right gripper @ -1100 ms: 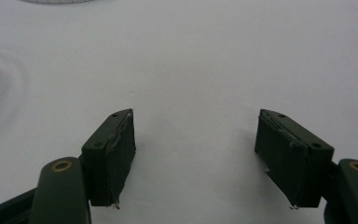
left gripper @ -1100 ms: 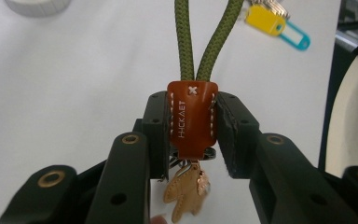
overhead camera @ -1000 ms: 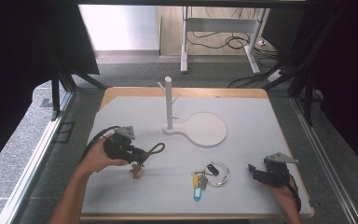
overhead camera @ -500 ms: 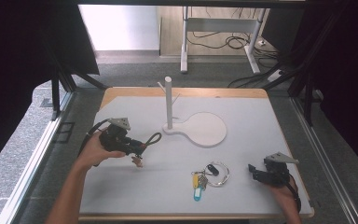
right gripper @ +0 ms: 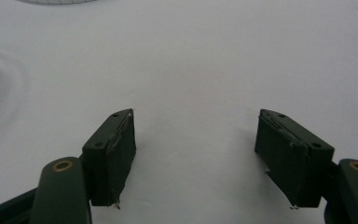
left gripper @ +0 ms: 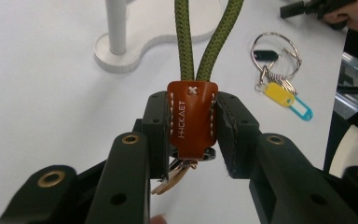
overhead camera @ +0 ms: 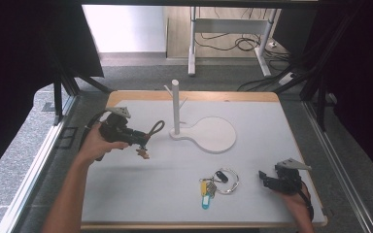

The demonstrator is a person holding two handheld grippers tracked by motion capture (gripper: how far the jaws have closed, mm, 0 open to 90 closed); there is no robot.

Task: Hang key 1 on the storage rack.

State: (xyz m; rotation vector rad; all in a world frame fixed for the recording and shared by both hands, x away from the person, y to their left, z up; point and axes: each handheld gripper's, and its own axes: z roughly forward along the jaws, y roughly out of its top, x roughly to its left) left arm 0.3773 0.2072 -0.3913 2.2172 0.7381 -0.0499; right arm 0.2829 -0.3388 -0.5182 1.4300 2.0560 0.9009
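Left gripper: jaws closed on the brown leather tab of a keychain with a green rope loop; the keychain is held clear of the white table, to the left of the white peg stand, with its keys hanging below the tab. Right gripper: jaws wide apart with nothing between them, low over bare table at the near right corner. The left gripper view shows the tab's stitching and embossed lettering and a second key ring with yellow and blue tags lying on the table; the high view shows that ring between the two grippers and the stand's flat round base with nothing on it.
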